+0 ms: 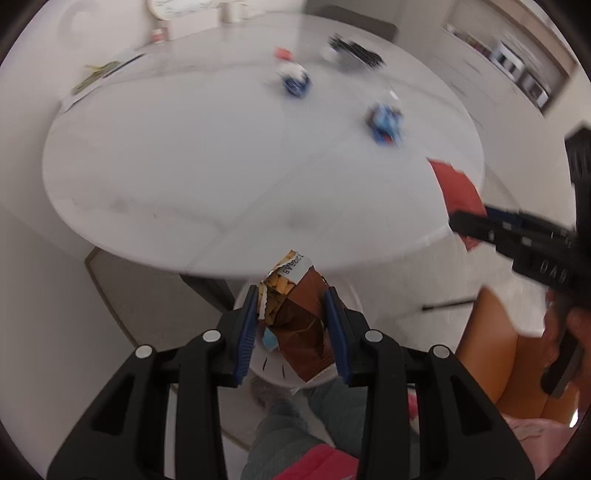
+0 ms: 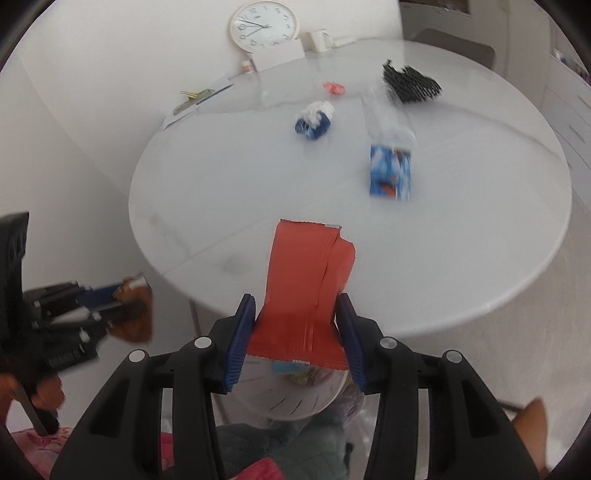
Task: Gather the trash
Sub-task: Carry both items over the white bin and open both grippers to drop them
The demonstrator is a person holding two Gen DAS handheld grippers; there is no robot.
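Though half hidden, white bin [image 2: 295, 402] (scraps [image 2: 295, 369] inside) beneath red wrapper [image 2: 310, 280]

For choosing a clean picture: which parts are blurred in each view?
Left wrist view: table and blue wrappers smear; brown packet stays sharp. Right wrist view: red wrapper and clock clear; left gripper blurred.

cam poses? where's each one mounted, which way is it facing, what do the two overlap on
Left wrist: on the left gripper, angled down at the round table; shut on a brown wrapper; right gripper at right edge.
Right wrist: on the right gripper, angled down likewise; shut on a red wrapper; left gripper at left edge.
Shared: the table, blue packet, white bin below.
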